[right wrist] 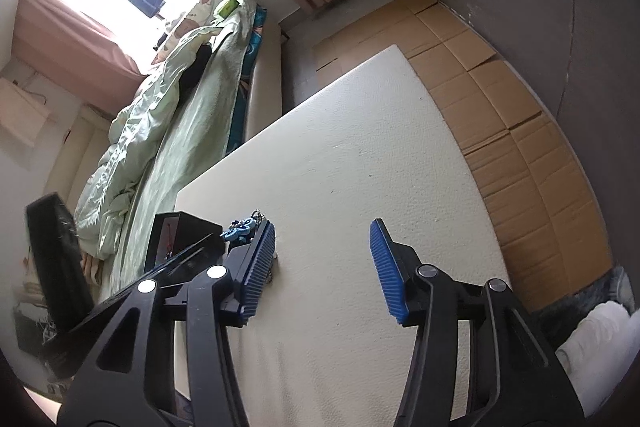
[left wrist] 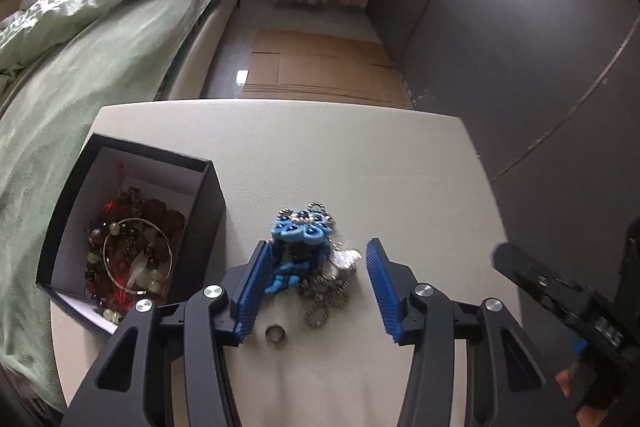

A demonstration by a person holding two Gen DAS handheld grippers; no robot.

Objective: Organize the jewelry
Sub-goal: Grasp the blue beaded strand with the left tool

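A pile of jewelry lies on the white table point(left wrist: 320, 155): a blue flower-shaped ornament point(left wrist: 302, 227), silver ball chains point(left wrist: 324, 295) and a small ring point(left wrist: 275, 333) nearest the camera. My left gripper point(left wrist: 318, 245) stands open astride the pile; its left pad sits beside the blue ornament and its right pad stays apart from the chains. An open black box point(left wrist: 208, 211) to the left holds bead bracelets and a thin bangle point(left wrist: 136, 259). My right gripper point(right wrist: 323, 225) is open over bare table, with the blue ornament point(right wrist: 240, 227) and the box point(right wrist: 188, 231) just past its left finger.
A bed with a green quilt point(left wrist: 80, 27) runs along the table's left side. Flattened cardboard point(left wrist: 320, 67) covers the floor beyond the far edge, with a dark wall point(left wrist: 520, 27) to the right. The right gripper's body point(left wrist: 560, 299) sits at the right of the left wrist view.
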